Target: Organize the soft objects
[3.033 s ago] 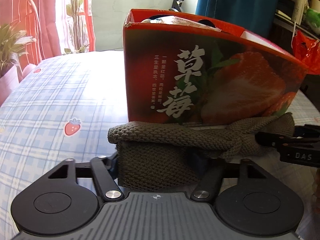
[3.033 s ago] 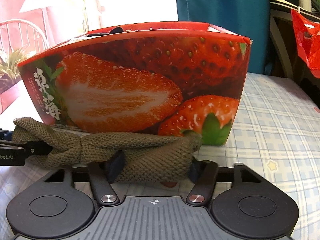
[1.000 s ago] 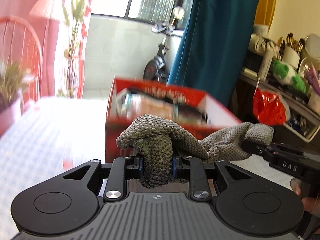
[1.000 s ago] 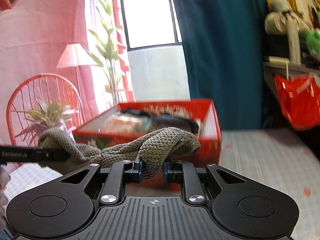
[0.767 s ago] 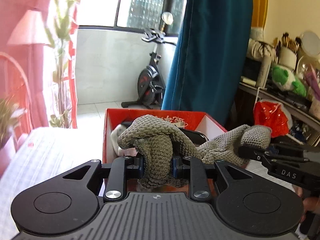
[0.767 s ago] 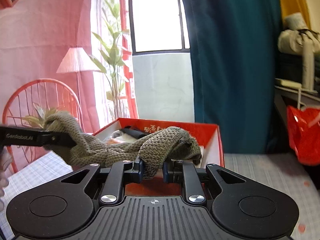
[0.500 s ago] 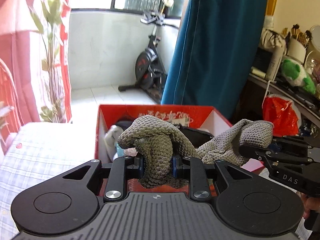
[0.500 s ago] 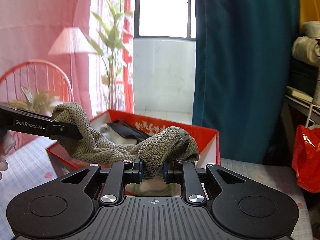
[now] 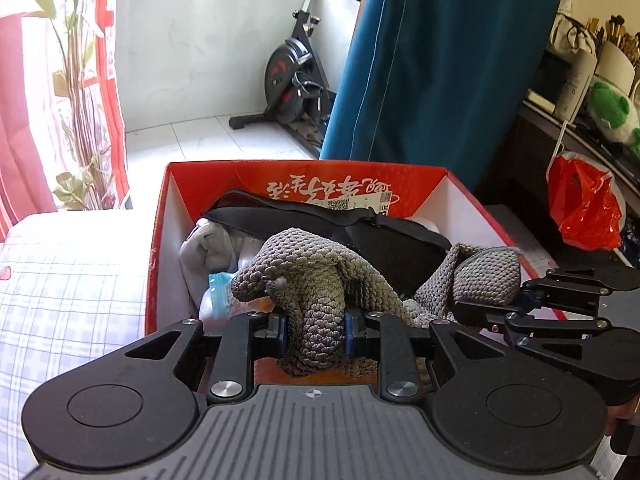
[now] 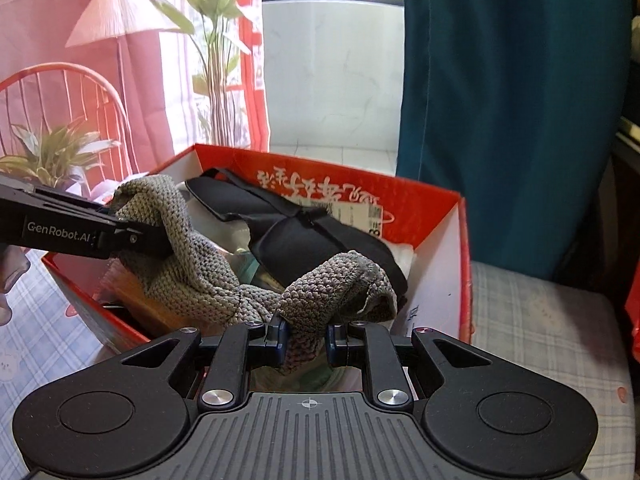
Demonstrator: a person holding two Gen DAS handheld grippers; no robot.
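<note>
At the far left lies the checked bedspread (image 9: 68, 292), pale blue and white, with a potted plant (image 10: 56, 156) and a red wire chair (image 10: 80, 92) beyond it. My left gripper (image 9: 314, 330) is closed tight on one end of the grey-green knitted cloth (image 9: 316, 280); the blue pads pinch a thick bunch of it, and the loose fold humps up over my fingers (image 9: 234, 344). From there the cloth runs rightward, sagging in the middle, over the open top of the red strawberry box (image 9: 160, 240).

The box stands on the bedspread and already holds a black padded piece with a strap (image 9: 384, 236), a light grey soft thing (image 9: 212, 248) against its left wall, and something pale blue (image 9: 220, 284) below that. The cloth hangs above these; whether it touches them I cannot tell.

Further right, my right gripper (image 10: 306, 338) is clamped on the other end of the same cloth, its pads nearly together with a narrower bunch between them. Behind the box hangs a teal curtain (image 9: 440, 60), with an exercise bike (image 9: 296, 76) to its left, and at the far right a red plastic bag (image 9: 582, 200) hangs beside a cluttered shelf.
</note>
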